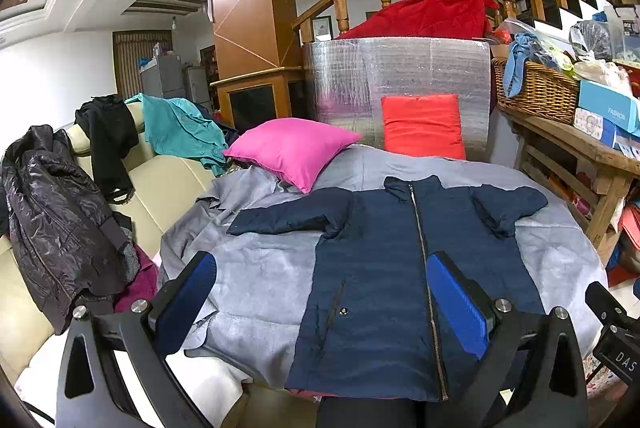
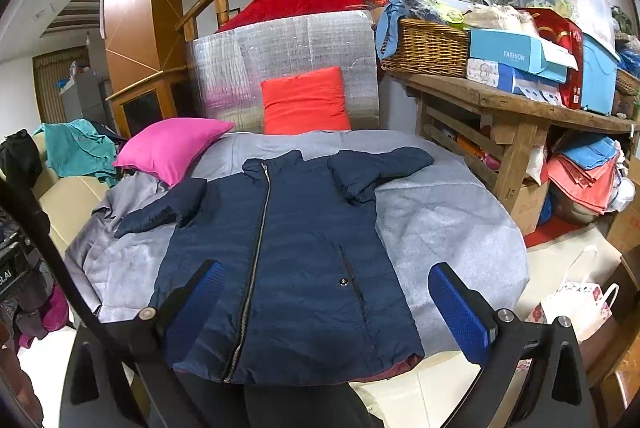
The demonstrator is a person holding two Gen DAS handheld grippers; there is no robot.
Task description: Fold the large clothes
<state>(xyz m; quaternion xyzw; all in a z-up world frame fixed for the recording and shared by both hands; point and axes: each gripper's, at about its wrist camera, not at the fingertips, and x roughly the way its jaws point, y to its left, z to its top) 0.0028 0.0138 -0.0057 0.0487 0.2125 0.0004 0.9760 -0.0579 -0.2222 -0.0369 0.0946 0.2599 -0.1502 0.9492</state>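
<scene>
On the grey-covered worktop [image 2: 448,228], ahead of both wide-open grippers, left gripper [image 1: 320,304] and right gripper [image 2: 324,312], lies a navy jacket [image 2: 280,260]: probably soft, light, slippery; take it at the sleeves.

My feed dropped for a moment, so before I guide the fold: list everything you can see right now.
jacket: 1, navy, flat and zipped on the grey cover
grey cover: 1, over the table
pillows: 2, pink at far left, red at far edge
wicker basket: 1, brown, on wooden bench
black coat: 1, on the sofa
teal garment: 1, on the sofa back
left tool: open, above hem
right tool: open, above hem
</scene>
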